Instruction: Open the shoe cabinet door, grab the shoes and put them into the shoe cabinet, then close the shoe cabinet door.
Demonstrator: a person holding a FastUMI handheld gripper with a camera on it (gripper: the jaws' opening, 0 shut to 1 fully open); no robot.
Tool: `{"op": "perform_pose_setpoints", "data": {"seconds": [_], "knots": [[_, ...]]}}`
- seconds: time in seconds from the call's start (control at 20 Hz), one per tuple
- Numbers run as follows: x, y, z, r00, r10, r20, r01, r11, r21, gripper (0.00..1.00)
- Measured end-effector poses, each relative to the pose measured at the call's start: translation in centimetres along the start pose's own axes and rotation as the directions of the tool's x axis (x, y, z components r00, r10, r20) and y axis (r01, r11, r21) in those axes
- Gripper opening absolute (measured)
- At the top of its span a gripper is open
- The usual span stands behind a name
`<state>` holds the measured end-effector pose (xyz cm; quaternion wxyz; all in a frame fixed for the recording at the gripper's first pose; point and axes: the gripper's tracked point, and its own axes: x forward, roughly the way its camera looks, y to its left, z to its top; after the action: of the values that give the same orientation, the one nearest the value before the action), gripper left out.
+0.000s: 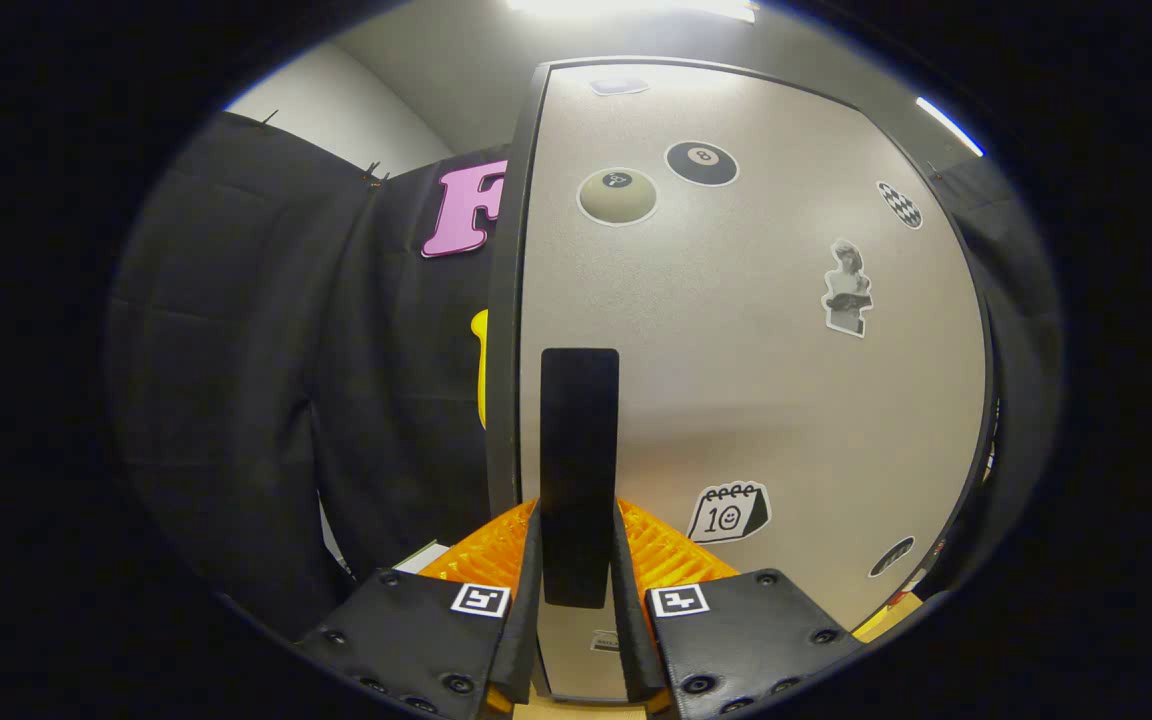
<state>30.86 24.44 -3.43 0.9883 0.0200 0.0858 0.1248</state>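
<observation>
Step in hand: we judge this to be work on the shoe cabinet door (736,330), either pulling it open or swinging it shut; the frame alone does not tell us which.
Hand-held gripper: our hand-held gripper (578,560) has its fingers narrowed around the dark vertical handle (579,450), one finger on each side of it. They look to be touching it, but we cannot be sure that both press firmly.
Handle: it stands upright near the door's left edge, rising from between the fingers to well beyond their tips.
Door: a pale panel with a dark frame, dotted with stickers, among them a calendar sticker (728,512) just right of the handle and a ball sticker (616,195) higher up.
Shoes: we cannot see them here, nor the inside of the cabinet.
Doing it well: we should keep the handle centred between the fingers and hold the squeeze even, so it does not slip out sideways.
Path: we should move along the door's arc about its hinge, not straight back, letting the wrist turn with the panel.
Risk: a fast tug could slide the fingers off the smooth handle.
</observation>
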Motion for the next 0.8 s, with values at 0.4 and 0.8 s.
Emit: {"op": "perform_pose_setpoints", "data": {"seconds": [0.4,0.8], "knots": [[-2.0,0.4,0.1,0.996,0.087,-0.022,-0.087,0.996,-0.001,0.17],[-6.7,-0.1,0.4,0.978,0.21,-0.009,-0.209,0.976,0.058,0.17]]}}
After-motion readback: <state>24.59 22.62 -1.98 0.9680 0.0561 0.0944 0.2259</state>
